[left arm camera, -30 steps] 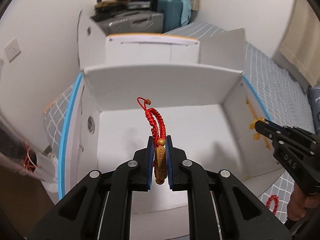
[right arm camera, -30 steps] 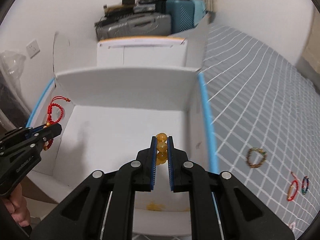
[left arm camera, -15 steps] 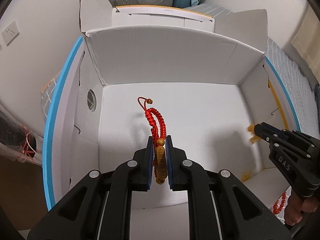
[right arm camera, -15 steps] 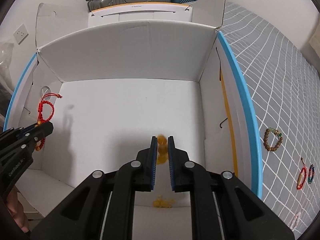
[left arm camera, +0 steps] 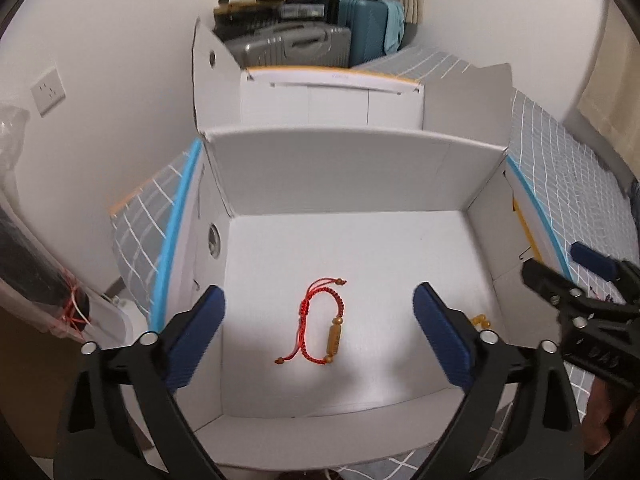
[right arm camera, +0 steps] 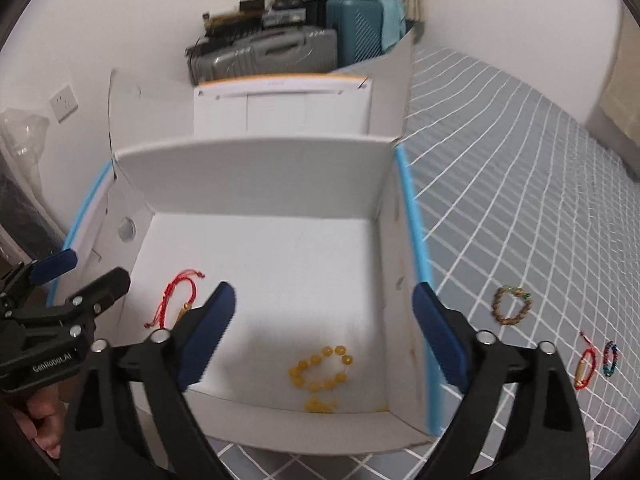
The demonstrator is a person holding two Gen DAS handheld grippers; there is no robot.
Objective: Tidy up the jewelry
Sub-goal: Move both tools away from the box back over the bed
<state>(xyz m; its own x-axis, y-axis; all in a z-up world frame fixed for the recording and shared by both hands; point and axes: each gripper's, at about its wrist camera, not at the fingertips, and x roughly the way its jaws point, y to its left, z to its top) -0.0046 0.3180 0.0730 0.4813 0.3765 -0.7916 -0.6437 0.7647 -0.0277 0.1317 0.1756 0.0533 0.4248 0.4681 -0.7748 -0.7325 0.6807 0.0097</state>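
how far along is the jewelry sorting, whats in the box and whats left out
Done: two pieces lie on the floor of the white box, a red cord bracelet and a yellow bead bracelet. In hand: nothing, the left gripper and right gripper are both open. Left on the grey grid cloth: a brown bead bracelet, another red cord bracelet and a multicolour bracelet.

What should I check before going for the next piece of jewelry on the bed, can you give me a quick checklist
1. Left gripper open and holding nothing: ok.
2. Right gripper open and holding nothing: ok.
3. Red cord bracelet lying on the floor of the white box: ok.
4. Yellow bead bracelet lying in the box, near its front wall: ok.
5. Pieces left on the grid bedspread: brown bead bracelet, a second red bracelet, multicolour bracelet: not ok, still outside.
6. More pieces beyond the lower right frame edge: cannot tell.
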